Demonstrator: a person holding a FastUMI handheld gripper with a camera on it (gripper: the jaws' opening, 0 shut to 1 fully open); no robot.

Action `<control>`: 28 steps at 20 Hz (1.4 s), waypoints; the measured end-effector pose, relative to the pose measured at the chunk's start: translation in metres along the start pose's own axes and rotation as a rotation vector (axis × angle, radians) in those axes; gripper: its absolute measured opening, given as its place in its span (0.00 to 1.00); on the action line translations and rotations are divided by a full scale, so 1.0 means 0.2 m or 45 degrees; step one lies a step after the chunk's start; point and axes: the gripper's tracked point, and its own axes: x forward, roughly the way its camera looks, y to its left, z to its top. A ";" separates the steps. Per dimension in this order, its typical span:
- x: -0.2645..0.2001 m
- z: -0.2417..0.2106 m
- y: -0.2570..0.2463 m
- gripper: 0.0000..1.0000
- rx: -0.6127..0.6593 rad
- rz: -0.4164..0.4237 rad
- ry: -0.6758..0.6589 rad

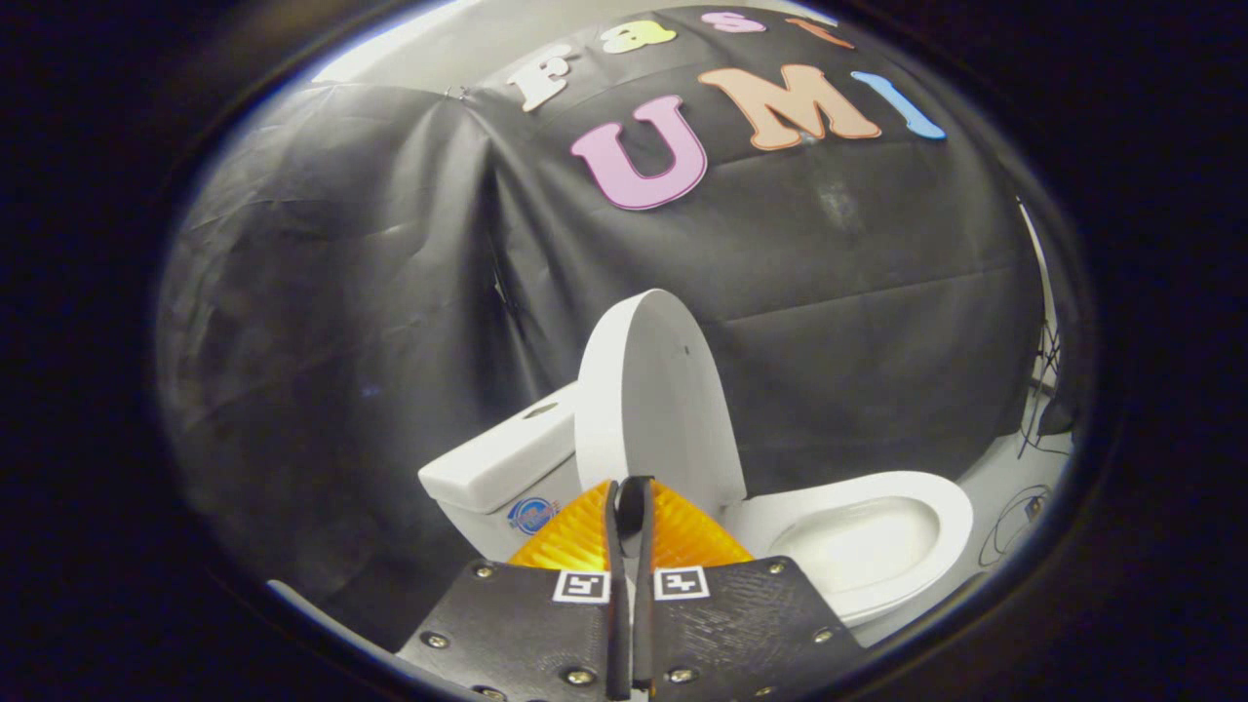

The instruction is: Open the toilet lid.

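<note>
Toilet lid is seen raised, standing close to upright beyond the fingers, its broad white face turned towards the bowl side and its back edge towards the cistern. A small dark mark is noted high on the lid's face. The gripper is observed with its fingers pressed almost together, only a narrow slit being left between them. The fingertips lie at the lower edge of the raised lid; whether that edge is pinched between them or merely stands just behind them cannot be told.

The open bowl with its white seat ring is exposed to one side of the fingers, below and beside the lid. The cistern is located on the other side of the lid, and a round blue sticker is noted on its front. Black cloth is hung behind the toilet as the booth wall. Loose cables are noted on the pale floor beyond the bowl.
</note>
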 end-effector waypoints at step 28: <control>-0.03 -0.07 0.13 0.20 -0.025 0.205 0.030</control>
